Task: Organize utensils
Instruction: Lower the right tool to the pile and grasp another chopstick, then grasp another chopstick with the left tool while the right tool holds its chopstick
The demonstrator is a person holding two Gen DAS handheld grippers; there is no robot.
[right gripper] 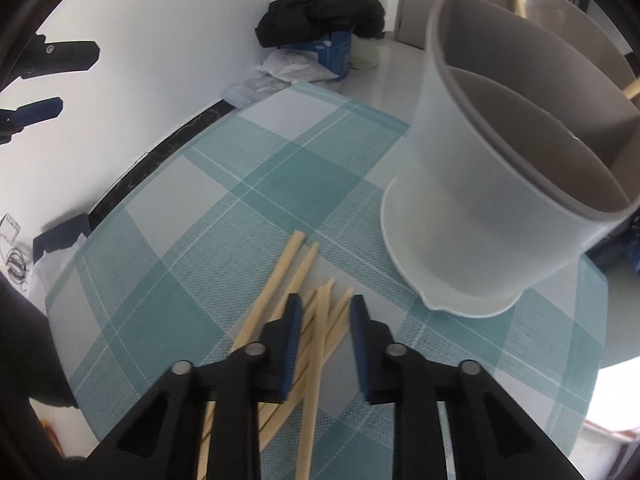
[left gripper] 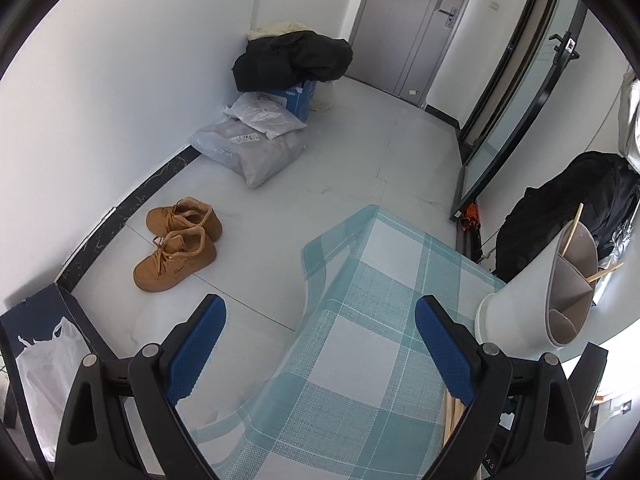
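While the right gripper is nearly closed over the chopsticks, whether it pinches one I cannot tell.
Left gripper: wide apart, empty.
Tip: lift one chopstick, drop it in the holder.

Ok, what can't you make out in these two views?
- Right wrist view: whether the right claw presses the chopsticks; its fingers cover the contact.
- Right wrist view: how many chopsticks; they overlap, blurred under the claw.
- Both views: the holder bottom, hidden by its walls and dividers.
- Left wrist view: most chopsticks, behind a left claw finger.
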